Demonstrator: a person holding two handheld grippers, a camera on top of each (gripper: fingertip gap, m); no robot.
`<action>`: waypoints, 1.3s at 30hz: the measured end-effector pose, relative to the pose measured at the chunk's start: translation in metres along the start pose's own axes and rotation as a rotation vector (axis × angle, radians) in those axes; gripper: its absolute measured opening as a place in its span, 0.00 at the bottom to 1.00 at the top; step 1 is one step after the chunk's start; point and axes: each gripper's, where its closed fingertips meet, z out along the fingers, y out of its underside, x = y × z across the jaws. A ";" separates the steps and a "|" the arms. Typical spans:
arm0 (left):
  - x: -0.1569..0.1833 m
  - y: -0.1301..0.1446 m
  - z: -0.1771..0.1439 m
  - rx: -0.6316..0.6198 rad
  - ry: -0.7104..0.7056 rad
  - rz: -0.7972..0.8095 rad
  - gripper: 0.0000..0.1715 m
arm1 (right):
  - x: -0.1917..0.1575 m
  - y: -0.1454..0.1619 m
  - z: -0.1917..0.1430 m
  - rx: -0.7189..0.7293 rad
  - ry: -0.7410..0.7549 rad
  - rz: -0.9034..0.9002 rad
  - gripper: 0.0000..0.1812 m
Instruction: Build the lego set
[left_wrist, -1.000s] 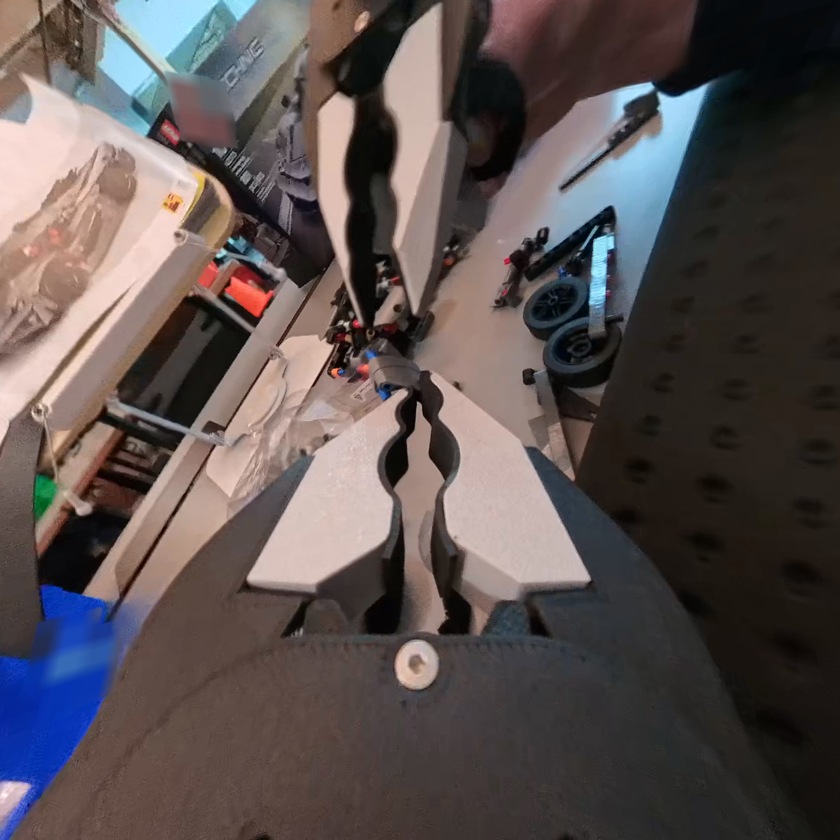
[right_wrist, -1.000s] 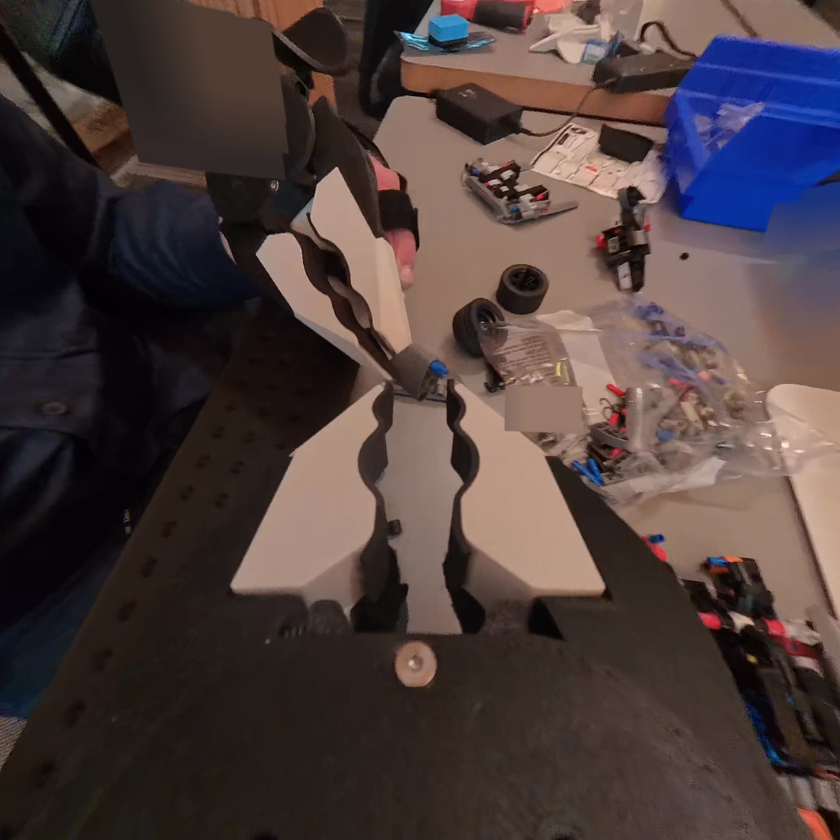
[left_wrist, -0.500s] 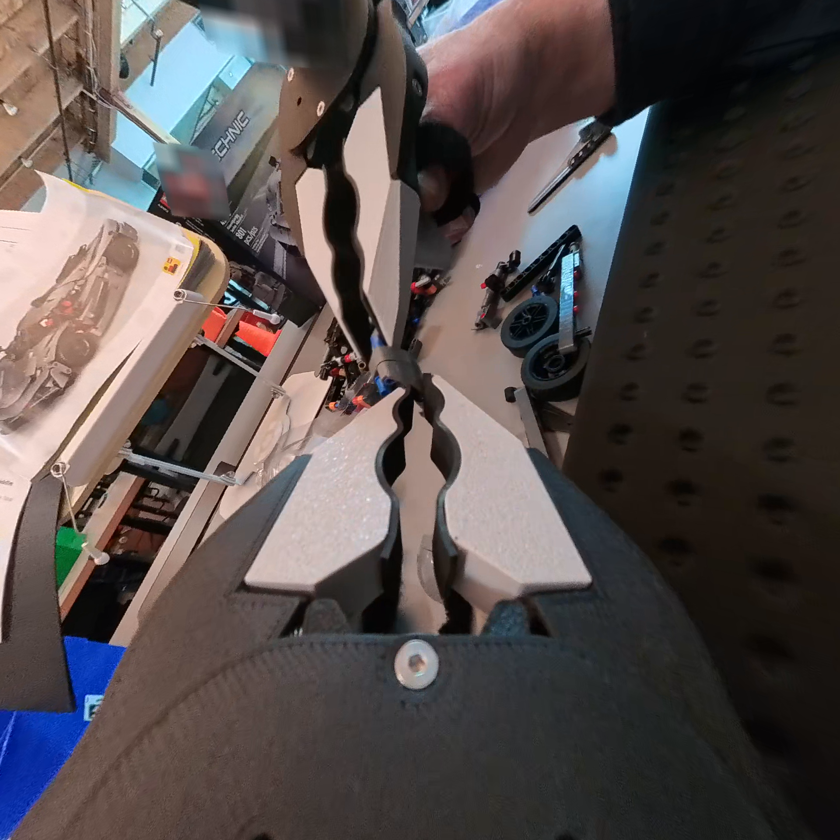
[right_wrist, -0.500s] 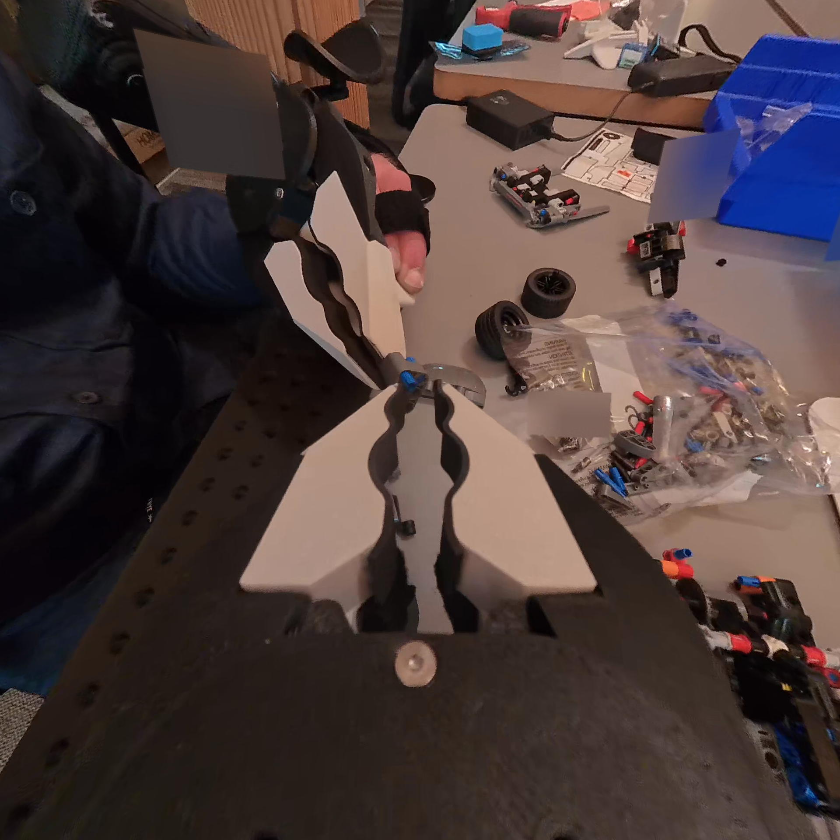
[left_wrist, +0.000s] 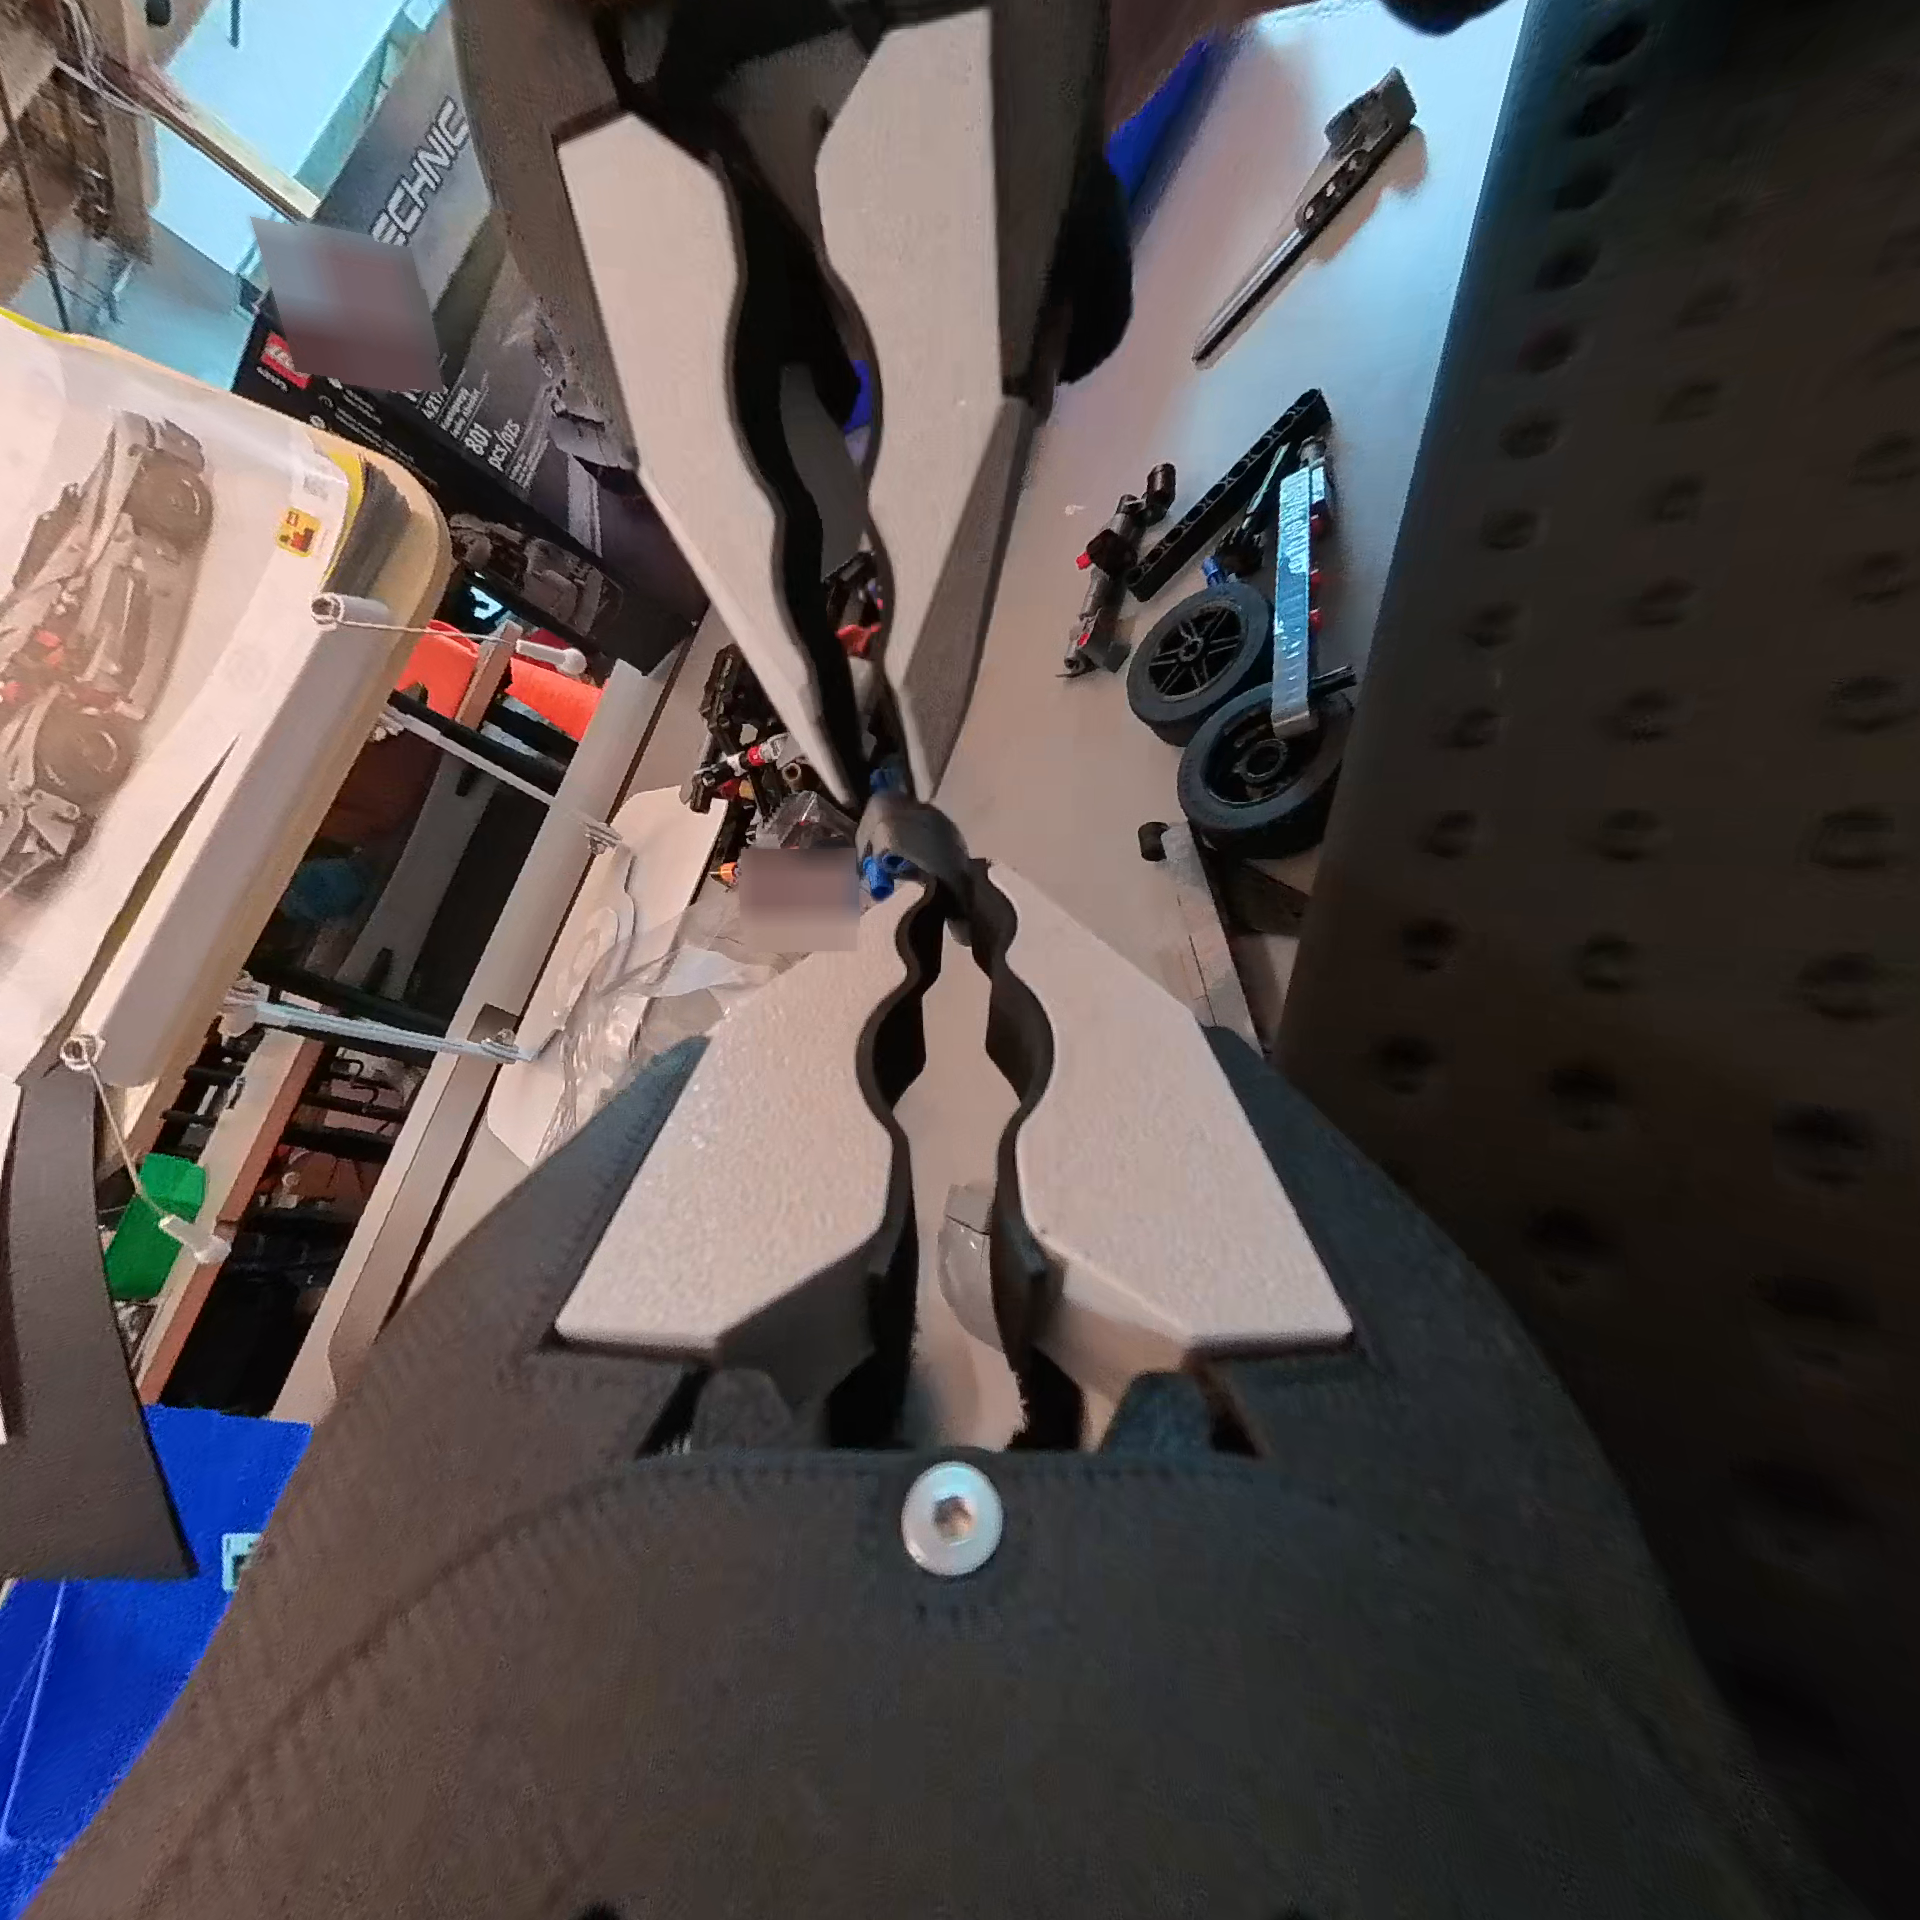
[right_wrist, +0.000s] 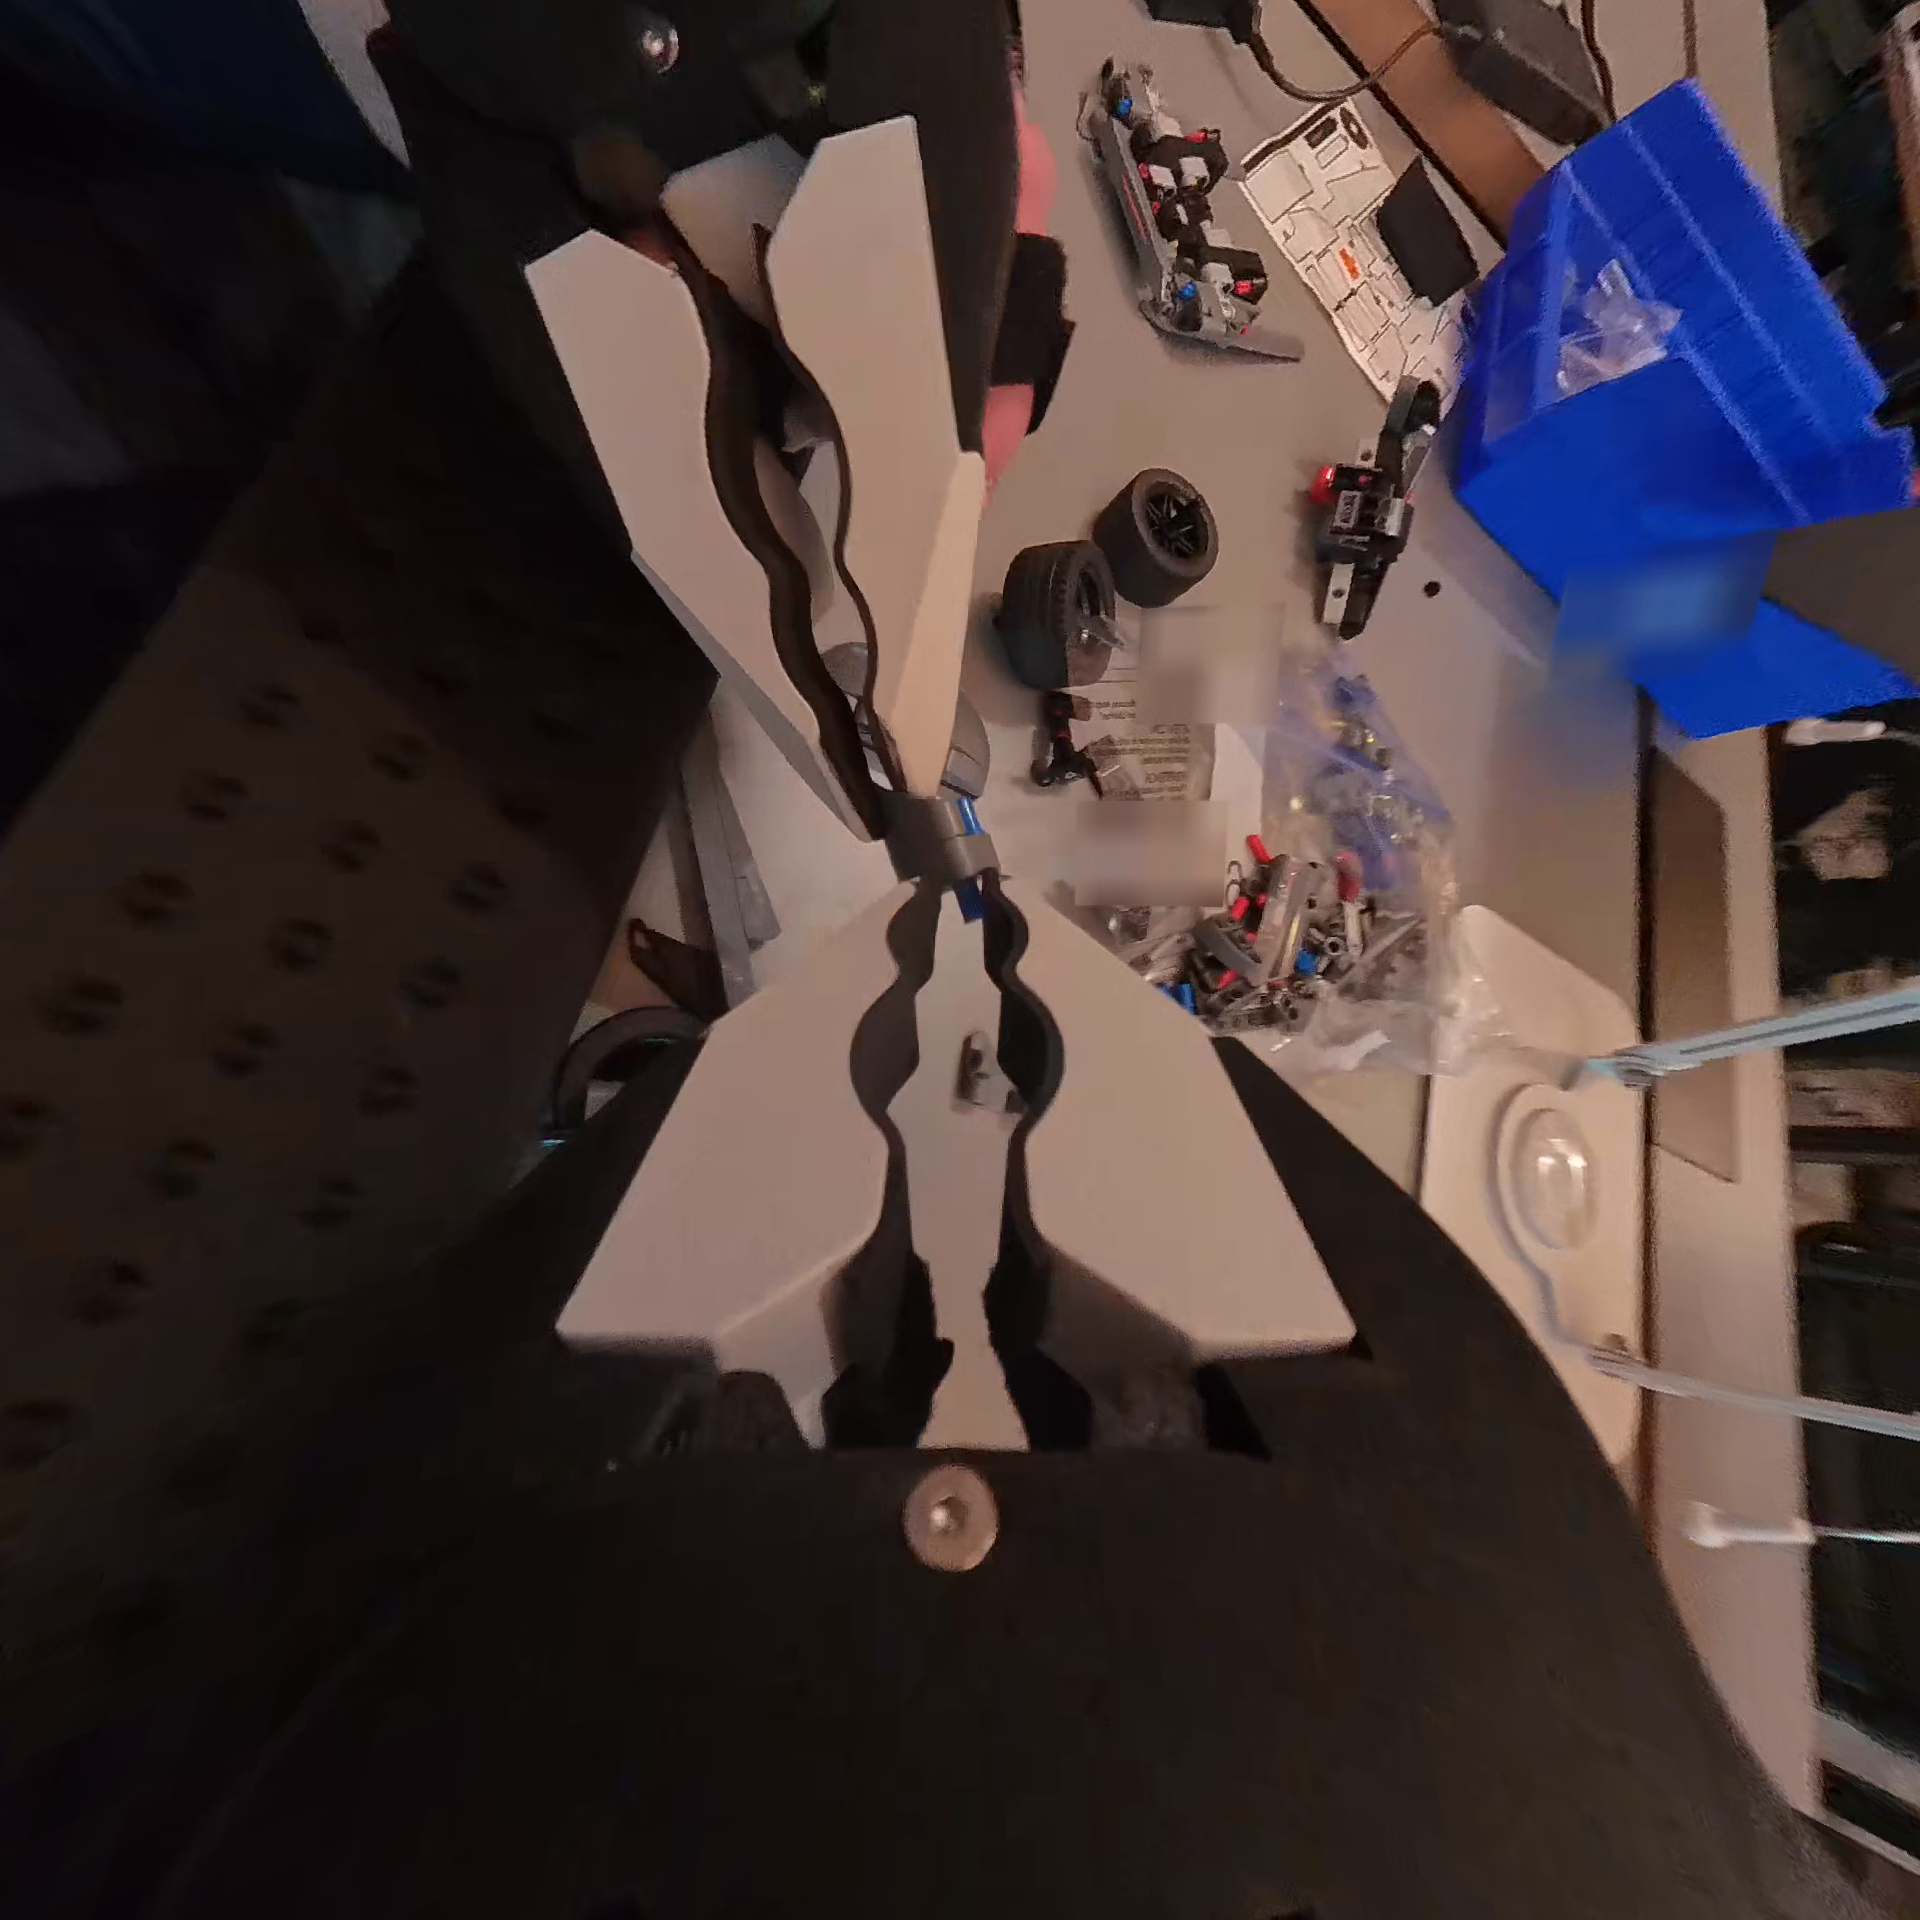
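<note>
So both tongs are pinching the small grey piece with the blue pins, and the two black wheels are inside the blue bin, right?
Not the wheels. The right wrist view shows the two black wheels lying on the table, outside the blue bin. Both the left tongs and right tongs do pinch the grey piece.

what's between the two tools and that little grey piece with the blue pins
Nothing visible. The left tool and the right tool meet tip to tip, both closed on the grey piece, held in the air above the table.

I'm seeing two black rubber wheels (right_wrist: 1112, 566) lying side by side, behind the clear plastic parts bag (right_wrist: 1320, 883).
</note>
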 end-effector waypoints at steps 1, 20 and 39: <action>0.000 0.002 0.000 -0.009 0.002 -0.004 0.01 | 0.000 0.002 0.002 -0.027 0.015 -0.017 0.03; -0.009 -0.001 -0.004 0.043 0.007 -0.111 0.00 | 0.007 0.007 0.000 -0.081 0.104 -0.061 0.08; -0.027 -0.009 -0.009 0.142 0.009 -0.309 0.24 | 0.013 -0.004 0.006 -0.098 0.224 -0.139 0.01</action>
